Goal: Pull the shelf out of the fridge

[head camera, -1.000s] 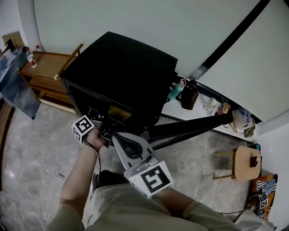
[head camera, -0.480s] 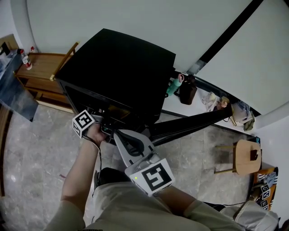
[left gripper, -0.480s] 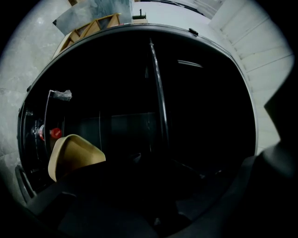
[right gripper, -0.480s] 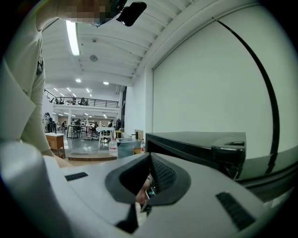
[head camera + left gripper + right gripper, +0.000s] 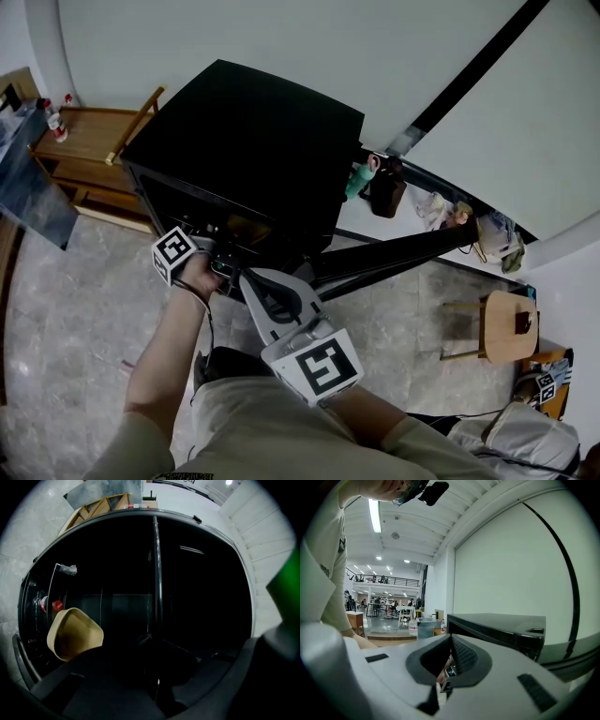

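Note:
The black fridge (image 5: 244,131) stands with its door (image 5: 394,258) swung open to the right. My left gripper (image 5: 220,265) reaches into the dark opening. In the left gripper view, which is rolled on its side, the shelf (image 5: 156,573) shows as a thin dark bar running down into my left gripper (image 5: 157,686). Its jaws have just been closing and now stand shut on the shelf's front edge. A tan bowl (image 5: 74,634) sits inside, on the floor side of the shelf. My right gripper (image 5: 251,279) hovers just behind the left hand, shut and empty, its pads (image 5: 459,656) together.
A wooden cabinet (image 5: 94,141) with a bottle (image 5: 53,117) stands left of the fridge. A green bottle (image 5: 361,183) and a dark bag (image 5: 386,192) sit by the open door. A round wooden stool (image 5: 511,328) is on the floor at the right.
Both grippers keep their places at the fridge opening. The head view has shifted slightly.

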Demonstrator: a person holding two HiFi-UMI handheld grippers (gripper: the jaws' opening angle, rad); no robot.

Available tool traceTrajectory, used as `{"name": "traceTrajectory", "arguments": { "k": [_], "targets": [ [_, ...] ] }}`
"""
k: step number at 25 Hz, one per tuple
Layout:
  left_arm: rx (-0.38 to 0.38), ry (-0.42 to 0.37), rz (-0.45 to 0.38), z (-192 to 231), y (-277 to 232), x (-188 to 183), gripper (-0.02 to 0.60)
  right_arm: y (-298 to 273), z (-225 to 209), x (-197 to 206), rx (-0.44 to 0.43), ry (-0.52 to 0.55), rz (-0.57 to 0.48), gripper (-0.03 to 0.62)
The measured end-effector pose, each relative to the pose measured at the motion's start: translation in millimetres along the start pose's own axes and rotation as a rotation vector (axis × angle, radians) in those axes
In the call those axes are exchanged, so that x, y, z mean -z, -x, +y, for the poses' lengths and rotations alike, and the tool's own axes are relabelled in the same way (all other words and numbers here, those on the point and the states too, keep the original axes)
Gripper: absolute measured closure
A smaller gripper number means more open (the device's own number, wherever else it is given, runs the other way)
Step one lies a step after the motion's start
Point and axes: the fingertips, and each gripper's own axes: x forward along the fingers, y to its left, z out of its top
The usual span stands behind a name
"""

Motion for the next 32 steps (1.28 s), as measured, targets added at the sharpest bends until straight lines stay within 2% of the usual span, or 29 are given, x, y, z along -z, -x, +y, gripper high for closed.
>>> {"name": "traceTrajectory", "arguments": {
  "k": [32],
  "targets": [
    [-0.018,0.026,0.035,-4.8,94.3,18.9,0.571,18.1,26.2,-2.9,-0.047,-0.032,0.062,0.597]
  ]
}}
